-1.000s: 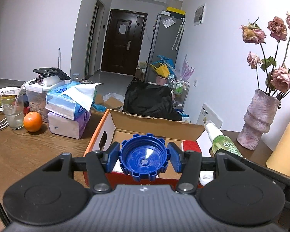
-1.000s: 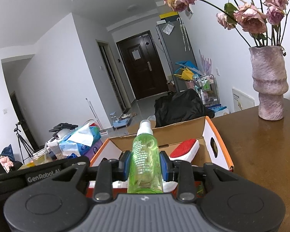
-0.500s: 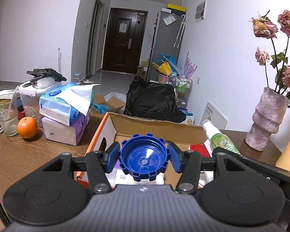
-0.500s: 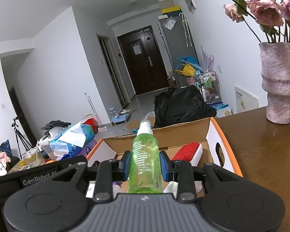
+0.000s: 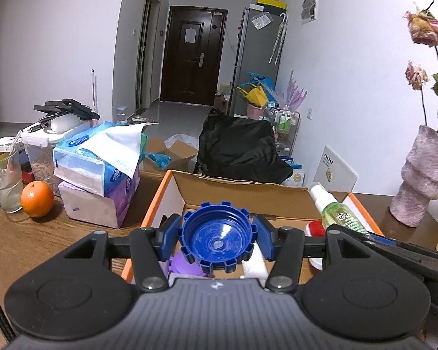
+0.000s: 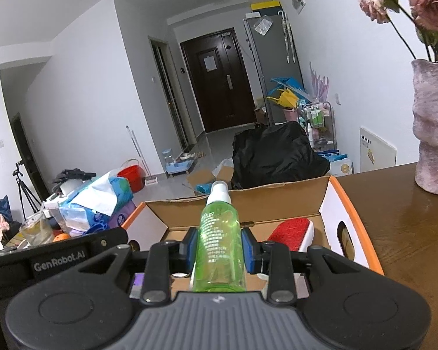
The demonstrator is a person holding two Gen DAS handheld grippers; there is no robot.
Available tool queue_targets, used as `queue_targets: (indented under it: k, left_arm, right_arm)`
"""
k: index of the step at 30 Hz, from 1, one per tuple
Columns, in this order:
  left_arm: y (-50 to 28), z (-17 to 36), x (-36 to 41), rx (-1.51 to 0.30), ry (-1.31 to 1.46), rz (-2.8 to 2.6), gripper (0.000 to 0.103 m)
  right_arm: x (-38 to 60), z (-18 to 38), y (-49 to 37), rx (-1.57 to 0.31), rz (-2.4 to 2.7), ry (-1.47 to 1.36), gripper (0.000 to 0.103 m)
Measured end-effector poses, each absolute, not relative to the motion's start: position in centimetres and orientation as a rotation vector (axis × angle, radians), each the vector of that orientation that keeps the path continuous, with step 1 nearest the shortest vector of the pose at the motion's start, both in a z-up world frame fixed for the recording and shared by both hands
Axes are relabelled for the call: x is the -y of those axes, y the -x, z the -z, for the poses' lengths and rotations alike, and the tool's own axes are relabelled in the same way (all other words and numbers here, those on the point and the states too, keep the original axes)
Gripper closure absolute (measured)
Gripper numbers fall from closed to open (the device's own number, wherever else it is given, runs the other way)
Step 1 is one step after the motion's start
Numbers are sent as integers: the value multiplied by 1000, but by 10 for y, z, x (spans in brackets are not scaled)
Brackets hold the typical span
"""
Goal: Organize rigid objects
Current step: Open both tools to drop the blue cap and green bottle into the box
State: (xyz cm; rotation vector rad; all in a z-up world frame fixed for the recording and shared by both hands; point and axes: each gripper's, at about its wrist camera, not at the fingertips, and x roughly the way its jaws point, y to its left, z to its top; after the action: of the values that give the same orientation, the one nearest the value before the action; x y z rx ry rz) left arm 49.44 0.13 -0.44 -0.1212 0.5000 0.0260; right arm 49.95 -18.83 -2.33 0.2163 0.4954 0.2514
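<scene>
Left wrist view puts the left gripper (image 5: pixel 218 236) clamped on a blue cap (image 5: pixel 218 236), pads pressing its notched rim on opposite sides, hollow face toward the camera. The cap looks light and stiff; the ribbed edge is probably the surest hold. Just beyond and below the tips lies the open cardboard box (image 5: pixel 172 188). Over in the right wrist view, the right gripper (image 6: pixel 219 246) is closed around a green spray bottle (image 6: pixel 219 245) at mid-body, nozzle pointing ahead over the same box. Smooth plastic could slip, so the waist grip seems sensible. Both tools tilt gently downward, side by side above the box's near edge.
</scene>
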Motion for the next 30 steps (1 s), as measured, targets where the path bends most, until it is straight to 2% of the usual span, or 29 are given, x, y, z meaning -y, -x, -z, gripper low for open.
queue_targets:
  k: [19, 20, 22, 23, 24, 27, 28, 30]
  left_arm:
    - [-536, 23, -7, -543, 50, -64, 47]
    - [-537, 24, -7, -546, 45, -69, 46]
    - [-537, 24, -7, -546, 41, -76, 32]
    - [-537, 25, -8, -545, 41, -87, 18]
    - [-537, 24, -9, -542, 40, -105, 10]
    - [-535, 23, -11, -530, 36, -129, 0]
    - [-535, 22, -11, -526, 34, -137, 0]
    - [-536, 22, -11, -529, 28, -152, 0]
  right_arm:
    - [179, 43, -541, -570, -221, -138, 73]
    - [180, 43, -542, -575, -218, -138, 73]
    - [180, 42, -541, -575, -203, -129, 72]
    - [180, 41, -540, -575, -196, -119, 66]
    - [181, 40, -540, -578, -186, -111, 55]
    - [184, 38, -538, -569, -156, -104, 32]
    - [184, 37, -538, -568, -153, -97, 30]
    - [187, 37, -537, -565, -150, -94, 12]
